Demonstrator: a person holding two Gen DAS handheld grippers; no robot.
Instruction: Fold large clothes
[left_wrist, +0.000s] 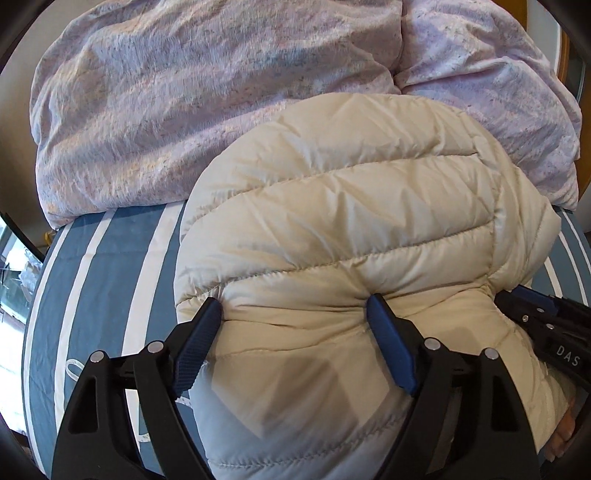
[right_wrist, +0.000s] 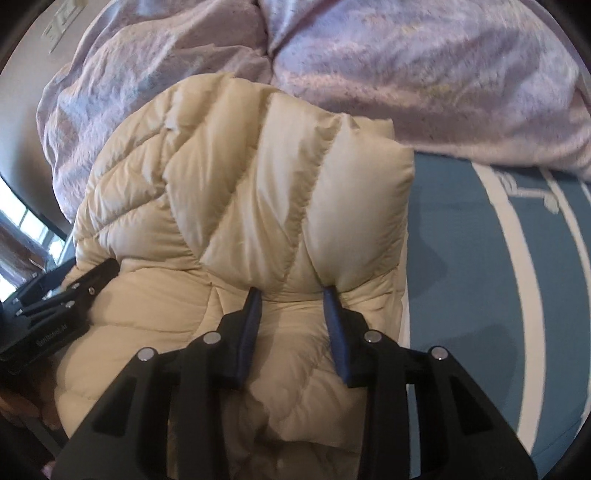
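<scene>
Pinching jacket (left_wrist: 332, 221) on bed (left_wrist: 110, 266), both tongs (left_wrist: 295, 314) (right_wrist: 291, 299) clenched on padding; slippery puffy fill risks squirting free, undoing fold.

Bedroom (striped bed (left_wrist: 110, 266), duvet (left_wrist: 184, 92))

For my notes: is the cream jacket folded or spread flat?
Folded: the cream jacket lies doubled into a puffy bundle on the striped sheet.

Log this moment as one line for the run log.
item: cream quilted puffer jacket on blue-and-white striped bedsheet | left gripper: wide, fingers pressed into jacket | right gripper: pinching jacket fold
</scene>
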